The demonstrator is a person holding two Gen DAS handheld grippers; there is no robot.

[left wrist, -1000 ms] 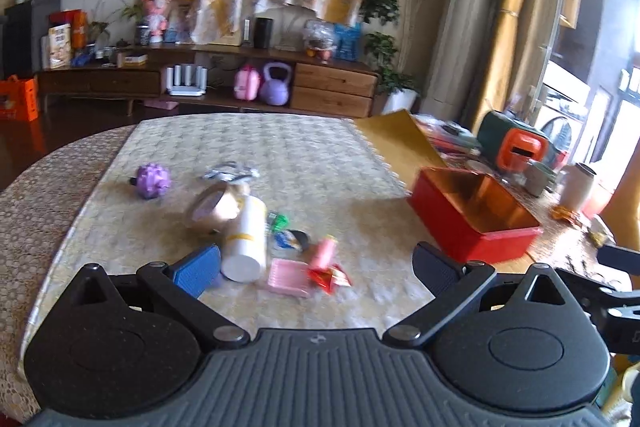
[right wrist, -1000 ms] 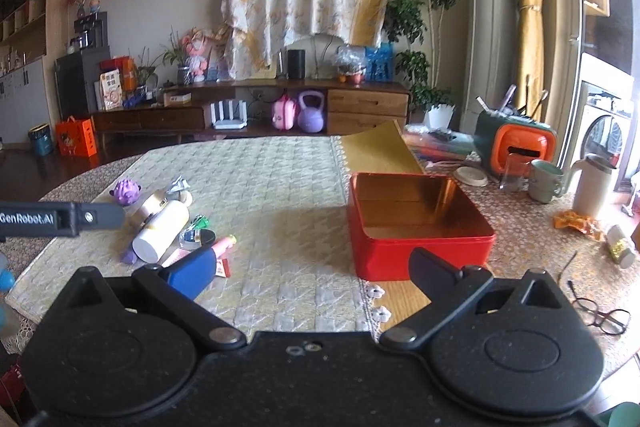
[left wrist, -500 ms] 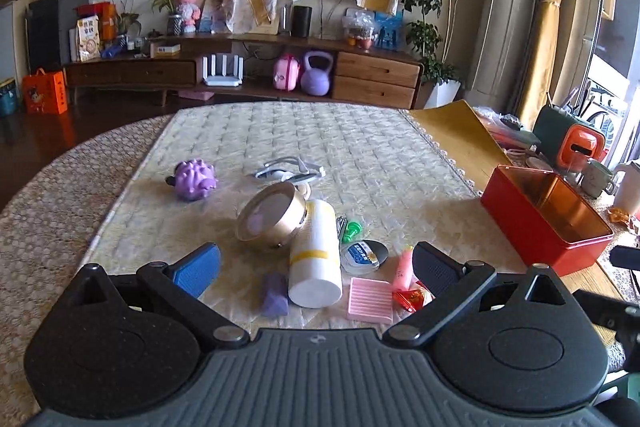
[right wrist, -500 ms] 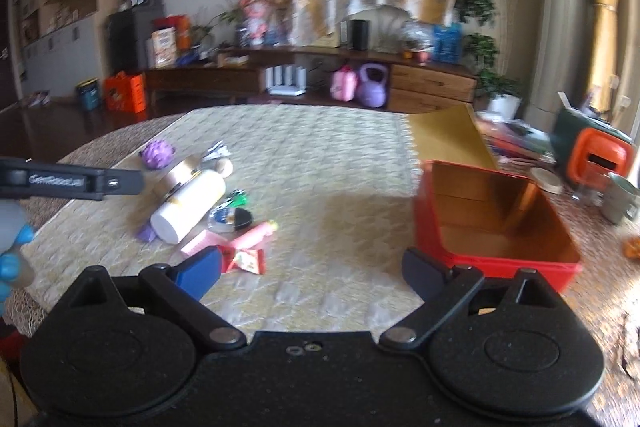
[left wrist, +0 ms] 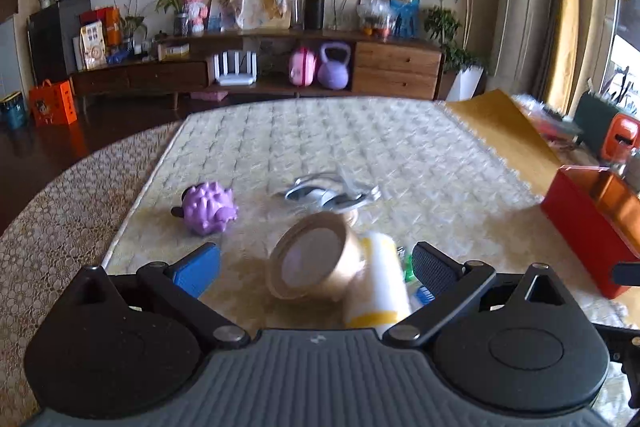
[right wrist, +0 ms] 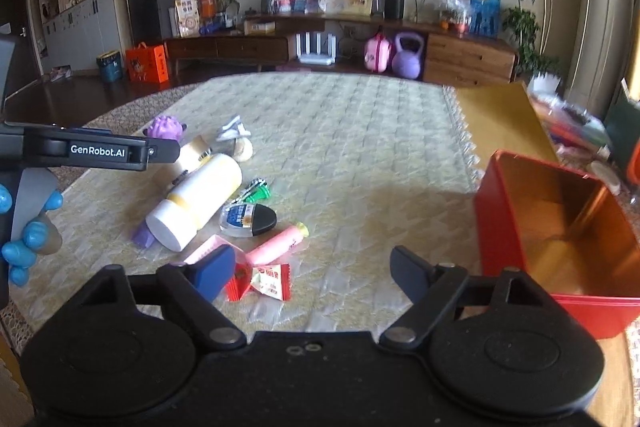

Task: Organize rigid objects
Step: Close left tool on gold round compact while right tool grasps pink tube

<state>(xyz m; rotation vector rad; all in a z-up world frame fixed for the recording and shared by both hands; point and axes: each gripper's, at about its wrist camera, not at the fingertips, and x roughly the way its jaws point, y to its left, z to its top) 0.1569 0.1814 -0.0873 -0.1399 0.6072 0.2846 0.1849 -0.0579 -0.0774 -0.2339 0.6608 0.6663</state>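
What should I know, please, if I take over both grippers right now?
Left gripper: open, empty, above the gold tin and white bottle.
Right gripper: open, empty, jaws just closing partway, near the candy wrapper and pink tube.
Purple toy sits apart on the cloth.
Red box: looks empty.
Done: nothing boxed. Left: everything.

In the left wrist view, the white cylindrical bottle with a yellow band [left wrist: 378,279] is half hidden behind the claw body, and the crumpled clear wrapper [left wrist: 332,191] is blurred. The open red rectangular tin box [right wrist: 560,231] runs off the right edge in both views. A flat pink item [right wrist: 202,250] lies partly behind the right claw's blue pad.
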